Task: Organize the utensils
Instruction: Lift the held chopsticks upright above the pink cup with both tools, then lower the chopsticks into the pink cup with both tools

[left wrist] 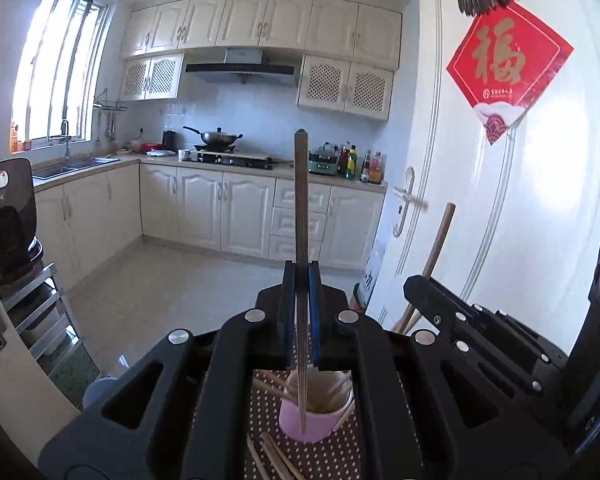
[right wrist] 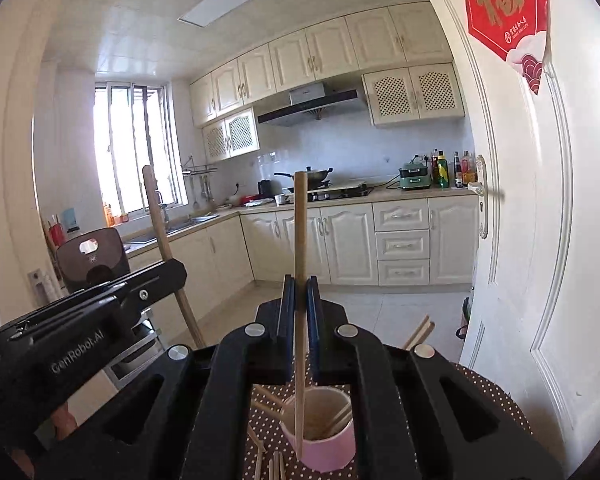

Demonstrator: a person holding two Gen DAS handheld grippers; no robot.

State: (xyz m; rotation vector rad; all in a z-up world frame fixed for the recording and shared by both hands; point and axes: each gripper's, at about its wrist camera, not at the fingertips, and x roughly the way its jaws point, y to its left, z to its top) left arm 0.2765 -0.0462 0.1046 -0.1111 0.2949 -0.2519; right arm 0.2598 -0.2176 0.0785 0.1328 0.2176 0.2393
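Two sets of tongs fill my feeds, and both look past their tips into a cream-cabinet kitchen [left wrist: 204,208] with a white door [left wrist: 500,208] off to the right of them. Below both tongs lies a brown dotted tablecloth [right wrist: 496,396], and on it, just under the tips, stands a pink cup [left wrist: 314,424] with several chopsticks leaning inside. My left gripper [left wrist: 302,292] is clamped tight on a dark chopstick [left wrist: 301,200], which stands nearly upright between the blue pads, its top well above the tips and its lower end hanging over the cup's mouth. My right gripper [right wrist: 298,300] is likewise pinched closed on a pale wooden chopstick [right wrist: 299,240], also close to vertical, with its lower end reaching down inside the cup. From the left wrist view I see the right tongs close by on the right, its stick tilted; from the right wrist view the left tongs sit close on the left. Loose chopsticks [left wrist: 272,460] lie on the cloth on the near side of the cup, beneath the tongs, and a few more lie just left of it.
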